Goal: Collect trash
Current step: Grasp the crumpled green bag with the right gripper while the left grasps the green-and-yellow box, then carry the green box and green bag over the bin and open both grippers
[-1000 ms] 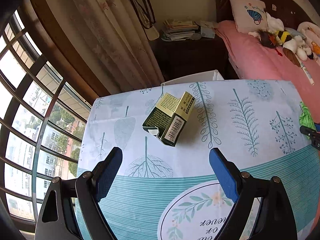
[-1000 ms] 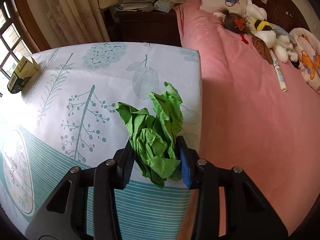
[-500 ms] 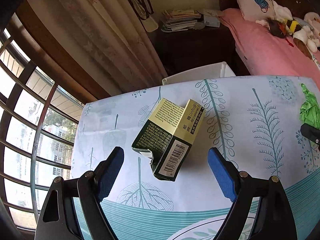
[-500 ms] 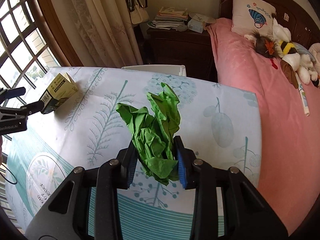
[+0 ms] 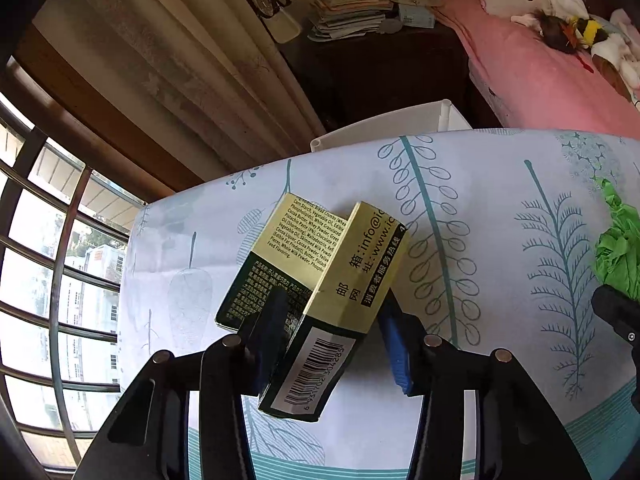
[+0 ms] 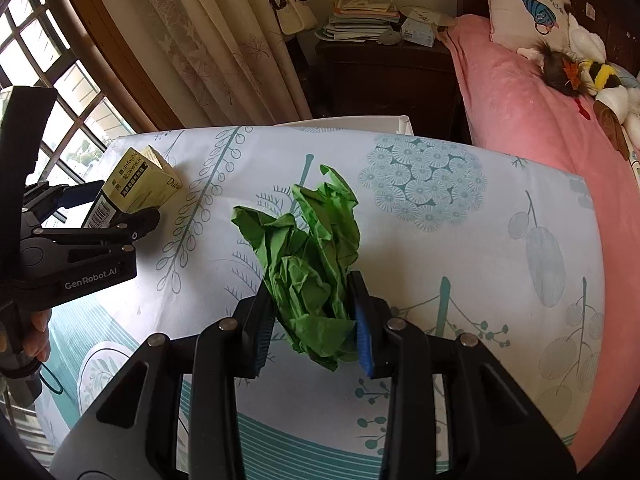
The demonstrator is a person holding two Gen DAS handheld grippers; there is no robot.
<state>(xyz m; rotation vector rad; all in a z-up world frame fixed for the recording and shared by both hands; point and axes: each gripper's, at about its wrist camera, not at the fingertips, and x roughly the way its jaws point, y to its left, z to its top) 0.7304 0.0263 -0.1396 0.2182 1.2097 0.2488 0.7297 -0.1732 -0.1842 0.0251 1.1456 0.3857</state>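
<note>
Gripping the carton [image 5: 320,304], left tool [image 5: 332,344] just closed; right tool [image 6: 316,320] clamps green paper [image 6: 308,264].

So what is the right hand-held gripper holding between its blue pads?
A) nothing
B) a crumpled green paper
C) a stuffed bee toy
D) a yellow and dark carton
B: in the right wrist view the right hand-held gripper pinches the crumpled green paper between its pads.
</note>
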